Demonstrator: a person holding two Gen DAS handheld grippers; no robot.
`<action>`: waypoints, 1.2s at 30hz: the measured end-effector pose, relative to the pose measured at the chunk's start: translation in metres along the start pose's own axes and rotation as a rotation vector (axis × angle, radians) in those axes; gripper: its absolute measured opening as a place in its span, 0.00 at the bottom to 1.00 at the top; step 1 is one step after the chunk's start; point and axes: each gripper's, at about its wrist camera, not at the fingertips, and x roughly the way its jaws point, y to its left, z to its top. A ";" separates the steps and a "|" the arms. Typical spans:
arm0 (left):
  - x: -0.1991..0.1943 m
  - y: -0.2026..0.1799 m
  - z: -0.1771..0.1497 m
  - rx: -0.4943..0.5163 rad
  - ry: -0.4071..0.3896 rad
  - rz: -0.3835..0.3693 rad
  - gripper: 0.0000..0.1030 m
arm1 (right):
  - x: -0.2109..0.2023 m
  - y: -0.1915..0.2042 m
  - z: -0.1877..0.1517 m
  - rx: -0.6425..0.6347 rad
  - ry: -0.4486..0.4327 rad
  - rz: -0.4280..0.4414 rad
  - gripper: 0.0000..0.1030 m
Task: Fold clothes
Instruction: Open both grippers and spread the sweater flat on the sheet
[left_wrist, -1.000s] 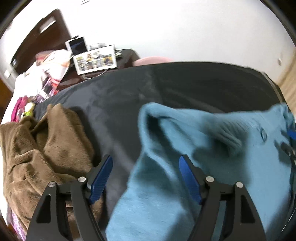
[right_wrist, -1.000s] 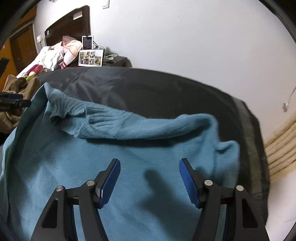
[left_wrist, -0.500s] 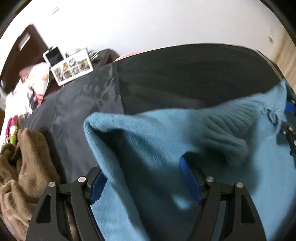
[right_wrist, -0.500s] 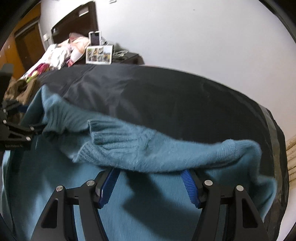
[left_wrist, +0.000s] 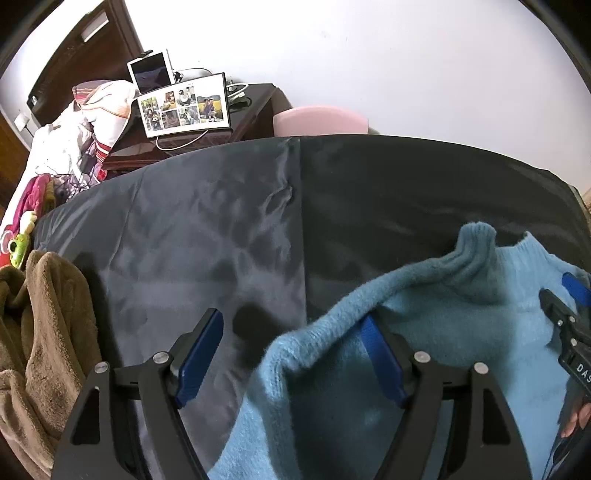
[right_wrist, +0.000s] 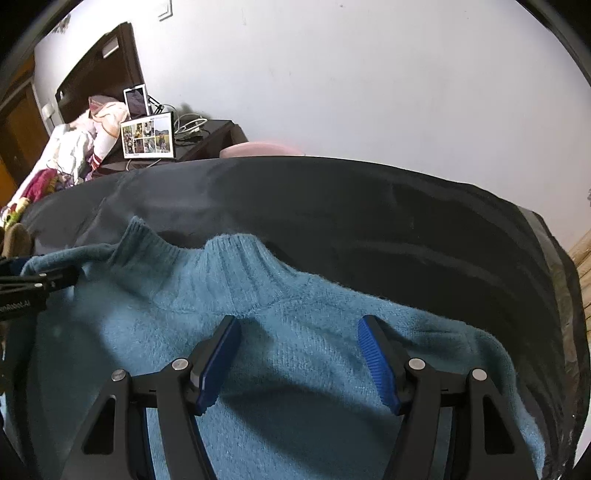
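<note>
Blue sweater (right_wrist: 295, 332) spread on the dark-covered bench (right_wrist: 369, 206).
Left tongs (left_wrist: 291, 354) and right tongs (right_wrist: 299, 362) both gape wide, gripping nothing; the sweater fills the lower frame, brown garment (left_wrist: 44, 332) at lower left.

Both grippers angle steeply down over the blue sweater (right_wrist: 303, 354), which is my reference point here. The left gripper (left_wrist: 291, 350) sits at the sweater's left edge with jaws spread wide: its left finger hangs past the knit, while its right finger is tucked under a raised fold of it, pads not pressing anything. The right gripper (right_wrist: 299, 362) hovers above the sweater's chest just below the collar, jaws also apart, nothing pinched between the blue pads (right_wrist: 375, 363). From the left camera, the right gripper's black frame pokes in at the sweater's right side, with a fingertip (left_wrist: 578, 419) of the holding hand barely visible.
</note>
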 end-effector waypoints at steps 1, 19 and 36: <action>-0.002 0.001 0.000 -0.004 0.003 0.002 0.78 | -0.005 0.000 0.001 0.000 -0.013 -0.005 0.66; -0.017 0.002 -0.020 0.045 0.037 -0.046 0.86 | -0.009 0.010 0.007 -0.075 0.086 0.055 0.74; -0.128 0.057 -0.146 -0.022 0.027 -0.076 0.86 | -0.118 0.032 -0.105 -0.084 0.111 0.138 0.74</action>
